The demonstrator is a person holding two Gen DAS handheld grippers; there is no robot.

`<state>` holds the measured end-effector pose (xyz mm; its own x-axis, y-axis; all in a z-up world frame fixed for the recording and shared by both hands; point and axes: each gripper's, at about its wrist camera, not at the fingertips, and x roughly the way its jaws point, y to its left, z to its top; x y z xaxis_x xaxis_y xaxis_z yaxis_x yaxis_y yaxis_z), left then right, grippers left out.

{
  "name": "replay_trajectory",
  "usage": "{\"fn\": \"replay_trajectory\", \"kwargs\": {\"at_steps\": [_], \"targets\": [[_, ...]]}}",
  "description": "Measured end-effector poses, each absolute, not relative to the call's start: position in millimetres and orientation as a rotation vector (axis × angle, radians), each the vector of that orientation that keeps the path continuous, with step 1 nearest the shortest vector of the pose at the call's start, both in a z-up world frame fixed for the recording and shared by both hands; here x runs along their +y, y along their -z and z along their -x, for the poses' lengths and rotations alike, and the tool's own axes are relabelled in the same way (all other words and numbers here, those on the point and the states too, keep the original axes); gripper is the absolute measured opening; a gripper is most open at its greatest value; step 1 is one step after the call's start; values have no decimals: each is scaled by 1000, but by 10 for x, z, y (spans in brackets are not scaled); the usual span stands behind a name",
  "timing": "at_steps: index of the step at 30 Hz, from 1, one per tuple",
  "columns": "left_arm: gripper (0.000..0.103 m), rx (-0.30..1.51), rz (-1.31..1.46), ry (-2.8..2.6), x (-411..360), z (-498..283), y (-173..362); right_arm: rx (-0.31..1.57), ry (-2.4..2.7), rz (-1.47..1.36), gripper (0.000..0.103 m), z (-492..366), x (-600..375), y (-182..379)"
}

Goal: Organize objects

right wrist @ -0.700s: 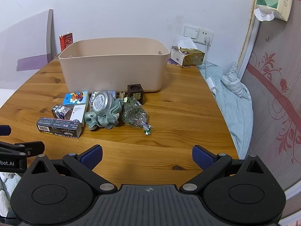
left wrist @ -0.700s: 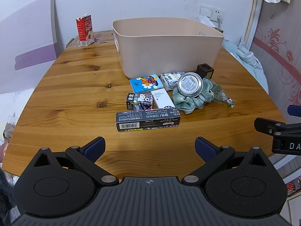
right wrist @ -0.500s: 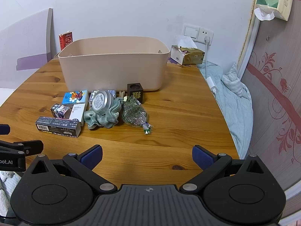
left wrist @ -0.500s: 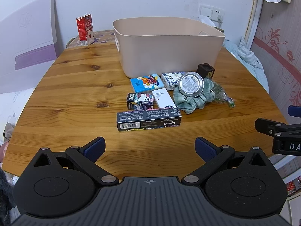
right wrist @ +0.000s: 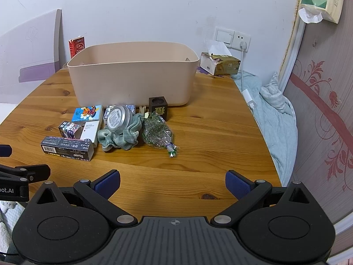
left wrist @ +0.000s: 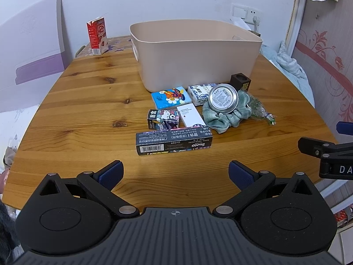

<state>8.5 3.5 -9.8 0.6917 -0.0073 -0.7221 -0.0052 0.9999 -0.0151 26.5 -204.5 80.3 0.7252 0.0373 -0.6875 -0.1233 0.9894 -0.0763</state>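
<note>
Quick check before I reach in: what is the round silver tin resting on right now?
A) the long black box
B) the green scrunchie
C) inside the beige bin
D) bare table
B: the round silver tin sits tilted on the green scrunchie, in front of the beige bin and apart from the long black box.

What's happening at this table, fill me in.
A person holds two grippers over a wooden table, about to tidy small items. The left gripper and right gripper are both open and hold nothing. A beige bin stands at the back. In front of it lie a long black box, a cartoon tissue pack, a round tin on a green scrunchie, and a dark wooden cube. Whether anything is in the bin cannot be seen.
</note>
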Motion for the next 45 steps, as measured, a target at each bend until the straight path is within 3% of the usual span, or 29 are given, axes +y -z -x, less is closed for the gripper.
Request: {"fn": "replay_trajectory", "kwargs": {"at_steps": [31, 45], "targets": [[103, 805, -13, -10, 110, -234, 86, 761, -103, 128, 103, -394, -2039, -790], [103, 717, -184, 65, 213, -543, 107, 752, -101, 156, 103, -635, -2063, -694]]}}
